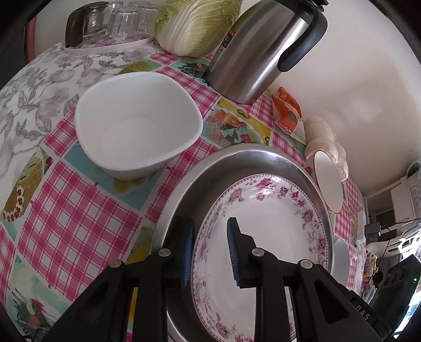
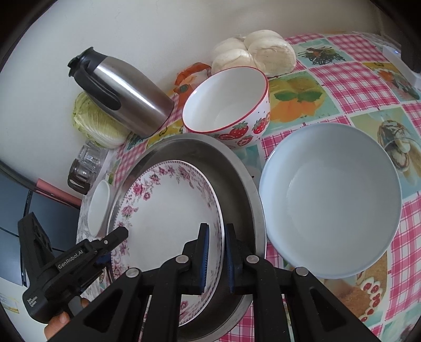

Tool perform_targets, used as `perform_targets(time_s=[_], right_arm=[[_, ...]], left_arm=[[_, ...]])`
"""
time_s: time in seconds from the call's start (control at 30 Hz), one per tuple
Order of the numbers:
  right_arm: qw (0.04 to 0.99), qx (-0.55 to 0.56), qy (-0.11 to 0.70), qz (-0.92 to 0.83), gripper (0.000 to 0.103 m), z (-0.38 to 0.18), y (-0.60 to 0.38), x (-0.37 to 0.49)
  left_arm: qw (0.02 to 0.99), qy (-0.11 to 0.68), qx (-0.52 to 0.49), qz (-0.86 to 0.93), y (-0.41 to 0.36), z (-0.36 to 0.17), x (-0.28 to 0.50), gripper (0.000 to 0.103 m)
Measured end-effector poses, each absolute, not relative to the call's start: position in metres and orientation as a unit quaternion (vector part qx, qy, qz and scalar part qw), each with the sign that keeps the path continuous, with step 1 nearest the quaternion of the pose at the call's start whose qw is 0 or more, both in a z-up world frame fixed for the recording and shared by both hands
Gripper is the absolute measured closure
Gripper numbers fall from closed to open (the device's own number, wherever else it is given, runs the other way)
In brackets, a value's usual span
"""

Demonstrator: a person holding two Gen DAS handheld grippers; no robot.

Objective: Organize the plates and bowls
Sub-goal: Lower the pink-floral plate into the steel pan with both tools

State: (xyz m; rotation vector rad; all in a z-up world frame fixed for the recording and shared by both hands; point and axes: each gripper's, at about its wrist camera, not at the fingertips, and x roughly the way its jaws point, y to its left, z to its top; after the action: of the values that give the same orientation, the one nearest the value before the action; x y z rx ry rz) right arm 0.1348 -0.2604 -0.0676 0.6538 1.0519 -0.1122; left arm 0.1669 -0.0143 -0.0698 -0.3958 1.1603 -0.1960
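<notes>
A floral plate lies in a round steel pan on the checked tablecloth. My left gripper is shut on the plate's left rim, one pad inside and one outside; it also shows in the right wrist view, held by a hand. My right gripper is shut on the opposite rim. A white squarish bowl stands left of the pan. To the pan's right is a pale blue bowl, and a strawberry bowl stands behind the pan.
A steel thermos jug, a cabbage and a tray of upturned glasses line the back by the wall. Bagged buns and an orange packet lie near the strawberry bowl.
</notes>
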Motion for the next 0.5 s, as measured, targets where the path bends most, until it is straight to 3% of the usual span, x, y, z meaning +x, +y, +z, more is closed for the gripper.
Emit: perform_targets(time_s=[0.5], right_arm=[[0.815,0.275,0.507,-0.058,0.089,-0.068,-0.254,0.1397]], left_arm=[[0.819,0.543,-0.165,-0.087,-0.0171,-0.0703,0.1672,0.078]])
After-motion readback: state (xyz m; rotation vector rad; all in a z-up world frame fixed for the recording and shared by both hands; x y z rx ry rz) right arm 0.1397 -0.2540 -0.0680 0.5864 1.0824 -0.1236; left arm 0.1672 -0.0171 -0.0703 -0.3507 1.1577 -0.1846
